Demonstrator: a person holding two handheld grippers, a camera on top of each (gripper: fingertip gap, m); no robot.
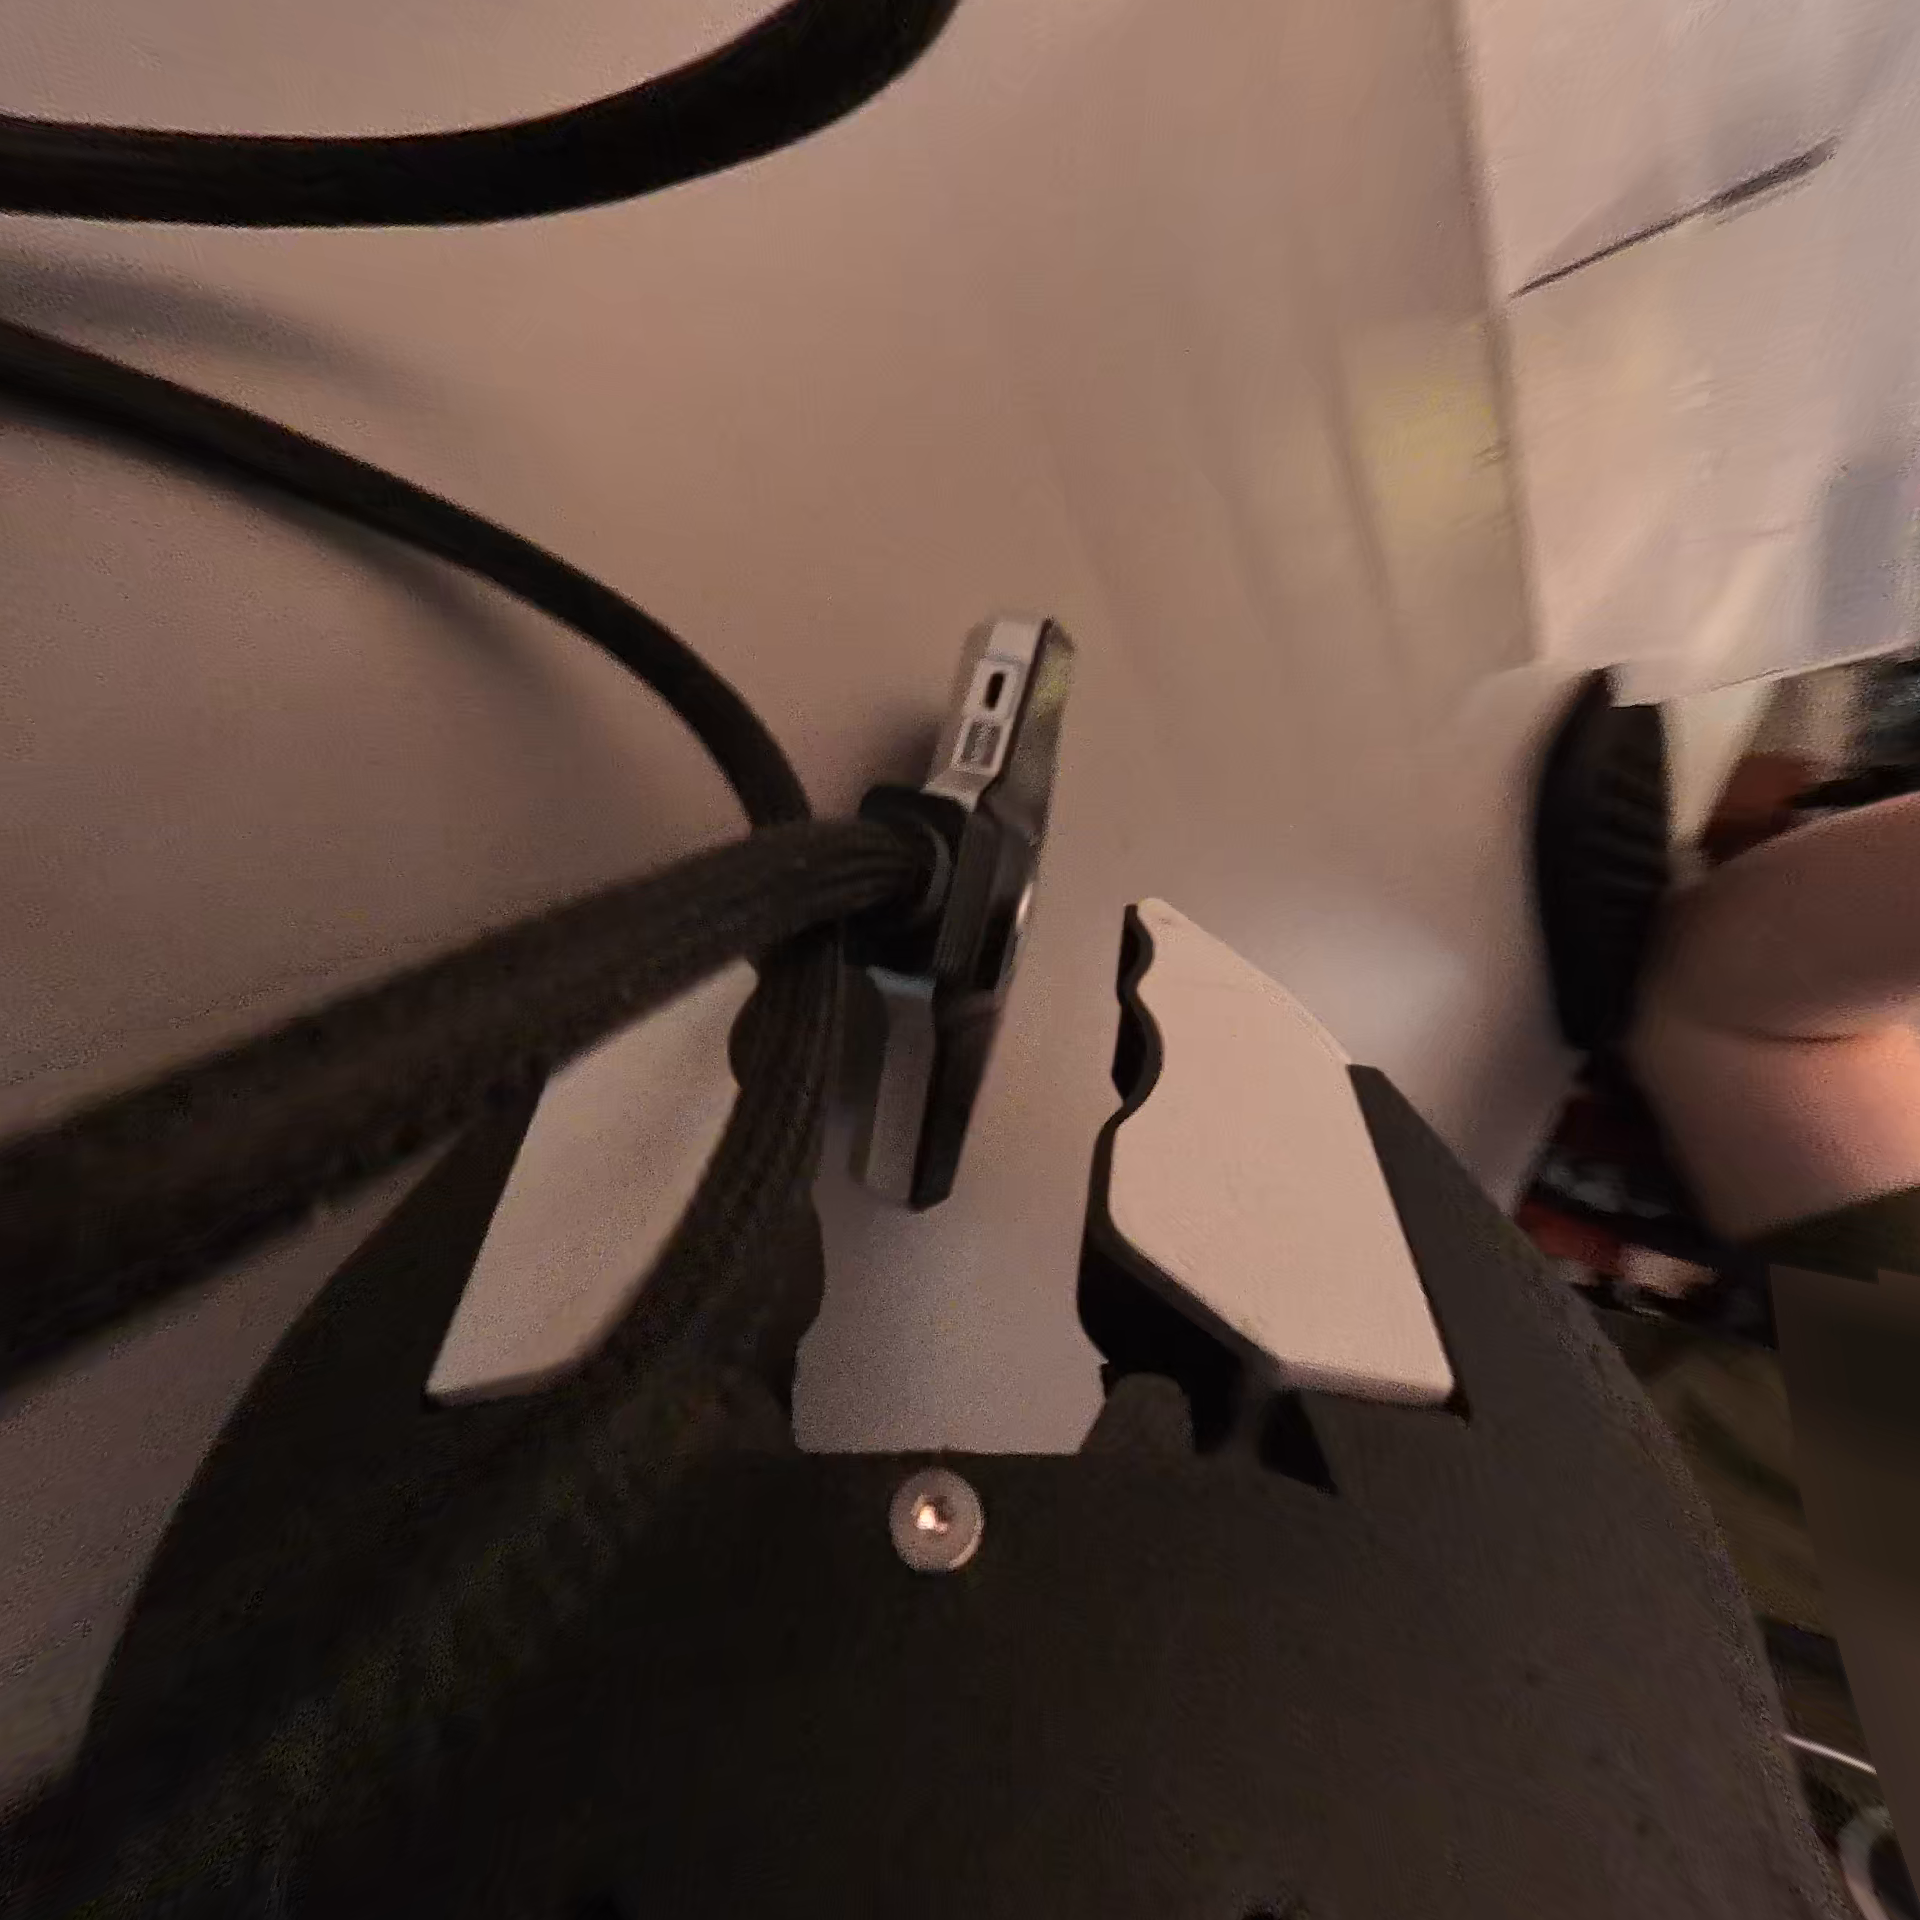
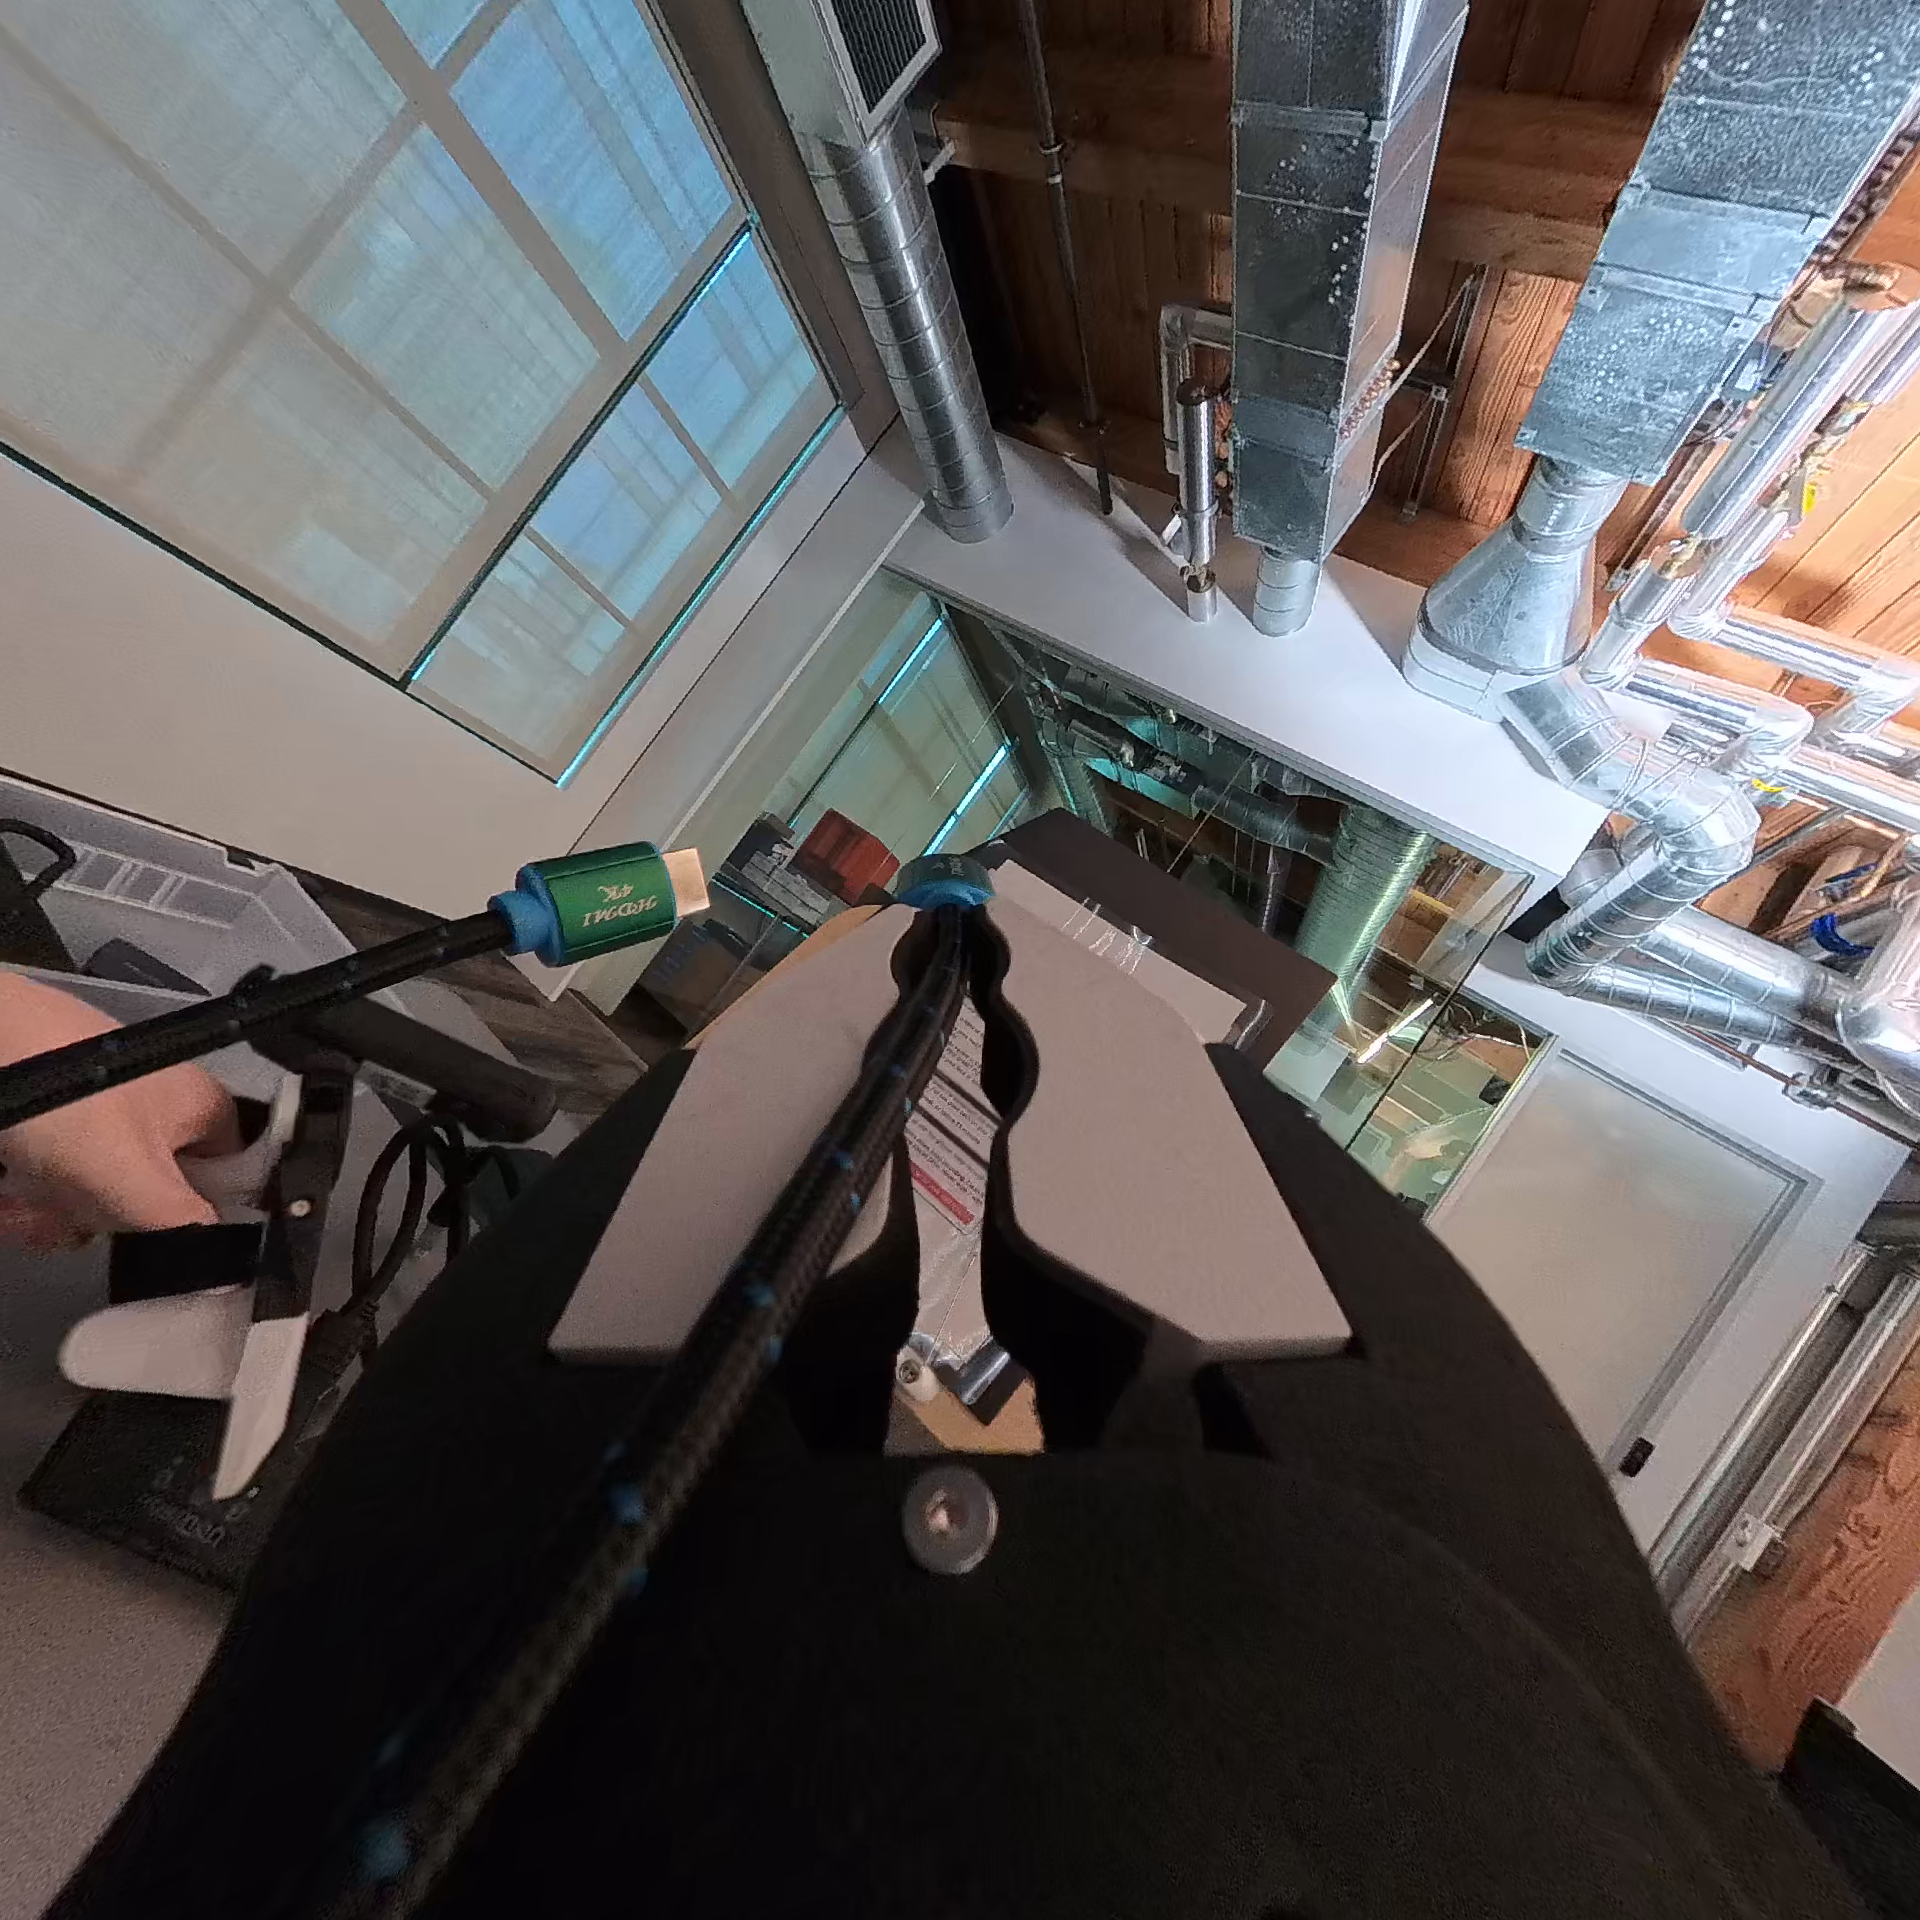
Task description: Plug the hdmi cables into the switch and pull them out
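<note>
The left gripper [image 1: 966,1029] points down at a pale surface, its jaws parted. The right gripper [image 2: 940,914] tilts up toward the ceiling, fingers nearly together, pinching a braided cable.

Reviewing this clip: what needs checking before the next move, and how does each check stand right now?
1. Right tongs clamp the blue-flecked cable just behind its plug: ok.
2. Green plug is free, its metal tip bare: ok.
3. Left tongs secure the switch: not ok, a gap shows beside one finger.
4. Black cable is fully seated in the switch: cannot tell.
5. Right tongs are aimed at the switch: not ok, they point up at the ceiling ducts.
</note>
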